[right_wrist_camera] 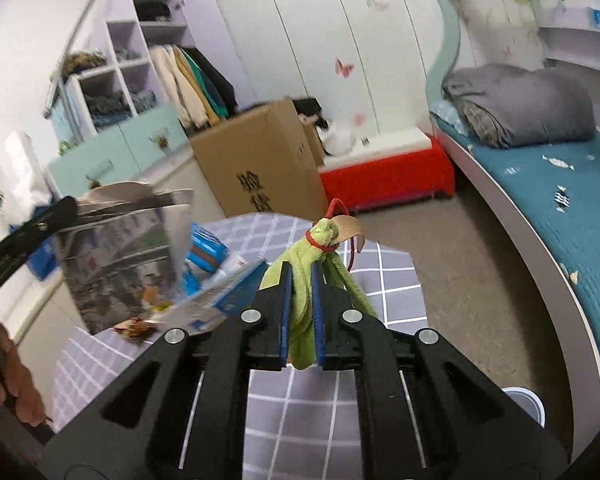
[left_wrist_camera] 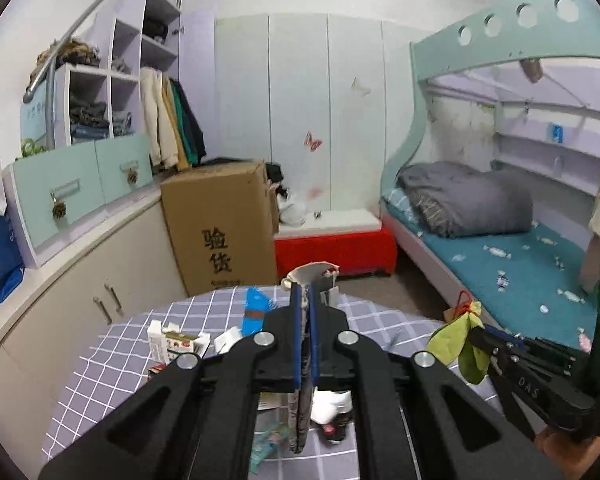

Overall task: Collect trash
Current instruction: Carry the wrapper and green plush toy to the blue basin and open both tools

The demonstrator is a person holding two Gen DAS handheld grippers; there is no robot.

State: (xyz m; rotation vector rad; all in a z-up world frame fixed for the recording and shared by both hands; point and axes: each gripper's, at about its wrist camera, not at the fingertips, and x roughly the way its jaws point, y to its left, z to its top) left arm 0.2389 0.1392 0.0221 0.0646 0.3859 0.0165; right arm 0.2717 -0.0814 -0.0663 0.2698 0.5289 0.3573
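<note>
Item 1: green cloth scrap (right_wrist_camera: 304,304), soft, light, clamped mid-frame in our right gripper (right_wrist_camera: 302,312). Item 2: foil bag (right_wrist_camera: 124,256), thin, crinkly, left gripper (left_wrist_camera: 305,336) pinching its rim, frame left.

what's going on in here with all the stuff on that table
A person is clearing trash off a table with a grey checked cloth, a gripper in each hand. The left gripper is shut on the rim of a shiny silver foil bag, held up above the table. The right gripper is shut on a limp green cloth pouch tied with a red band. Small cartons and blue wrappers still lie on the table.
</note>
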